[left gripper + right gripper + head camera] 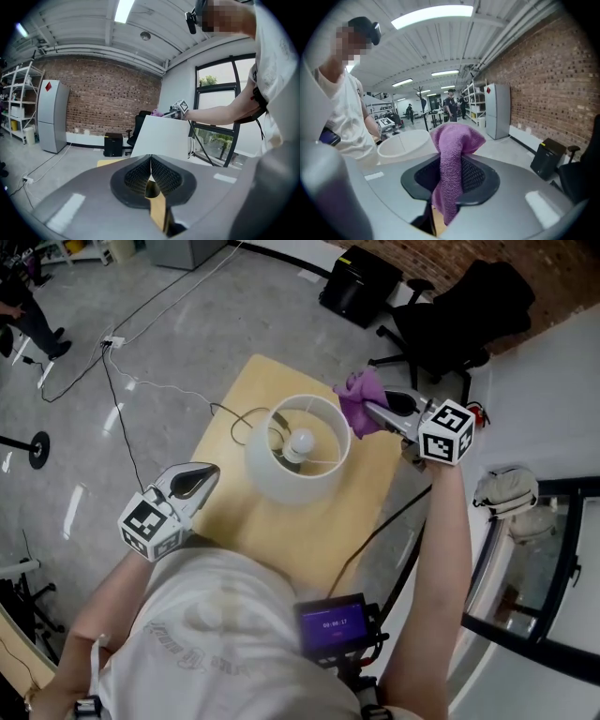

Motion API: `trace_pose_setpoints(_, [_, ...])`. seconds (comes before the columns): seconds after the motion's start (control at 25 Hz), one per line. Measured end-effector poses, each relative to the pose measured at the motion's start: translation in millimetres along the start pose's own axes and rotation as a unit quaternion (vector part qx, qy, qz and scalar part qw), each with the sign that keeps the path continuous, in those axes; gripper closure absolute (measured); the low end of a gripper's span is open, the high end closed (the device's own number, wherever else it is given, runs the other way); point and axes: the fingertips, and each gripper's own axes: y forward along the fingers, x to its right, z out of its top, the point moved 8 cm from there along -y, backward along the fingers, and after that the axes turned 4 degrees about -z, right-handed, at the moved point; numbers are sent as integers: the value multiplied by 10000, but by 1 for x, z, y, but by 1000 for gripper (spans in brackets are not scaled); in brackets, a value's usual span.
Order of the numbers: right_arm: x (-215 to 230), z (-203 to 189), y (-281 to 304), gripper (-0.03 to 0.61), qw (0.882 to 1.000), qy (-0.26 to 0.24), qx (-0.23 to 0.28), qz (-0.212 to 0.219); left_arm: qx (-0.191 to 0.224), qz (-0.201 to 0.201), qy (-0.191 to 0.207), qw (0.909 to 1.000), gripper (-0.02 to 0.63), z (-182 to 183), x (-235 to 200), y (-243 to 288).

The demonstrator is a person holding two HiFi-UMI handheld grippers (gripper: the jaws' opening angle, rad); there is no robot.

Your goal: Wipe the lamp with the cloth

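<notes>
Currently bringing 1 cloth to the lampshade's rim, with 2 grippers in play.
Nearest, the left gripper (208, 472) is hovering by the small wooden table's (272, 538) near edge, jaws pressed together on nothing, probably keeping clear of the work. Beyond it, 1 white-shaded lamp (281, 479) is standing mid-table with 1 bulb (301, 441) showing inside. Farthest, the right gripper (373, 411) is pinching 1 purple cloth (358, 390), a wad sticking out ahead of the jaws, seemingly for rubbing. The cloth is hanging just beside the shade's far-right rim; contact is unclear.
</notes>
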Motion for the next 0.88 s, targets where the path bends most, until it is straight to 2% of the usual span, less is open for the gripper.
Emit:
trace_pose_setpoints(0.16, [-26, 30, -20, 472, 9980, -198, 597, 110, -4, -186, 83, 9998, 612, 4, 7, 11])
trace_pose_setpoints(0.28, [-39, 26, -20, 472, 9972, -129, 718, 177, -29, -309, 155, 9994, 612, 7, 11, 17])
trace_pose_setpoints(0.68, [-38, -53, 5, 472, 9947, 709, 745, -2, -113, -294, 217, 9993, 611, 4, 7, 14])
trace_pose_setpoints(0.88, [-35, -97, 16, 472, 9927, 1077, 470, -286, -97, -261, 185, 9994, 612, -1, 9, 10])
